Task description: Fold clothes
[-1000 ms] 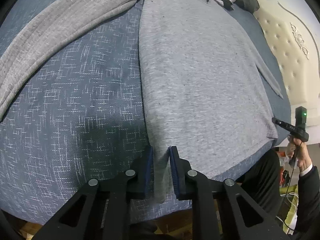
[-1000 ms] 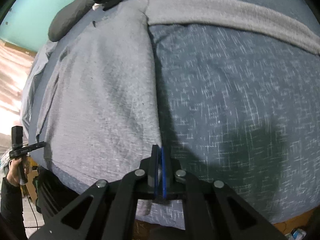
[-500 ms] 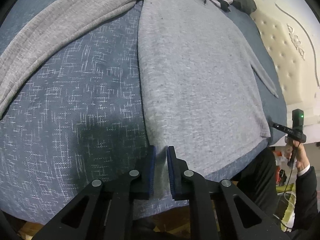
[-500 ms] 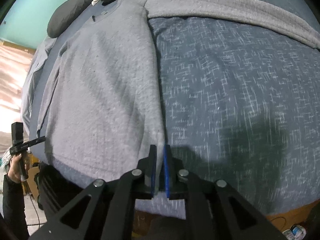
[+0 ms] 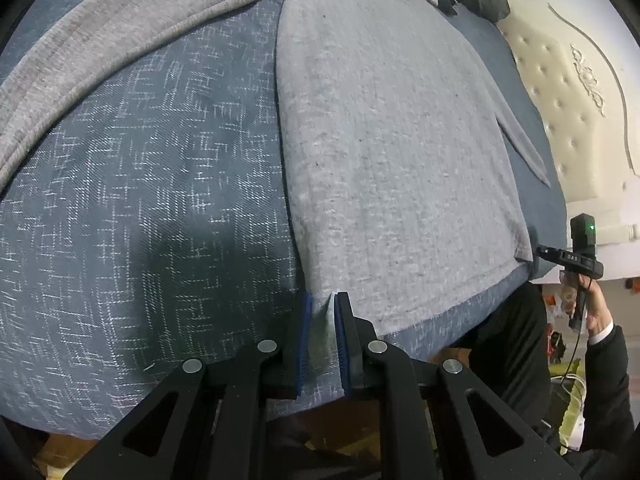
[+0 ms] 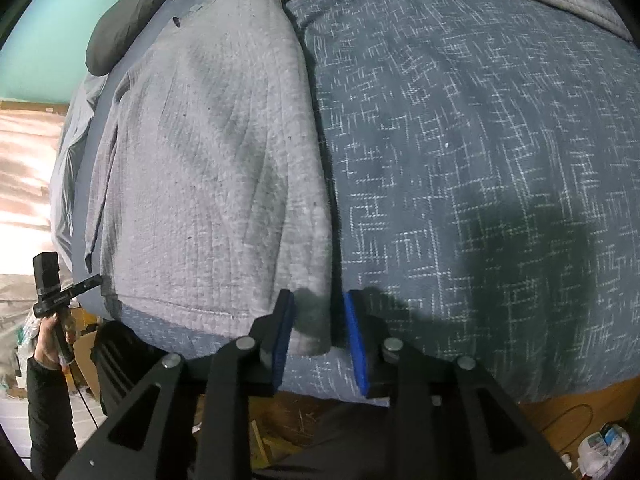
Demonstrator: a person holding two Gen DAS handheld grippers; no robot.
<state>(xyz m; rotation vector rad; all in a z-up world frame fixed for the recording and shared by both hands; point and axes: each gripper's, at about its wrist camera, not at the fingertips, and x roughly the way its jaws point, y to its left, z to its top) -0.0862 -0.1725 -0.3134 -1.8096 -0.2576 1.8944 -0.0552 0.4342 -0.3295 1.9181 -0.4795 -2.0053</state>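
Between the left gripper (image 5: 322, 312) pads, the sweater (image 5: 384, 160) corner disappears

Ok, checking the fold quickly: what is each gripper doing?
Left gripper: shut on the grey sweater hem corner.
Right gripper: open, jaws just opened, hem loose between.

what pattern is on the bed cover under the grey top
The bed cover is dark blue with fine white crosshatch dashes, clearest in the right wrist view.
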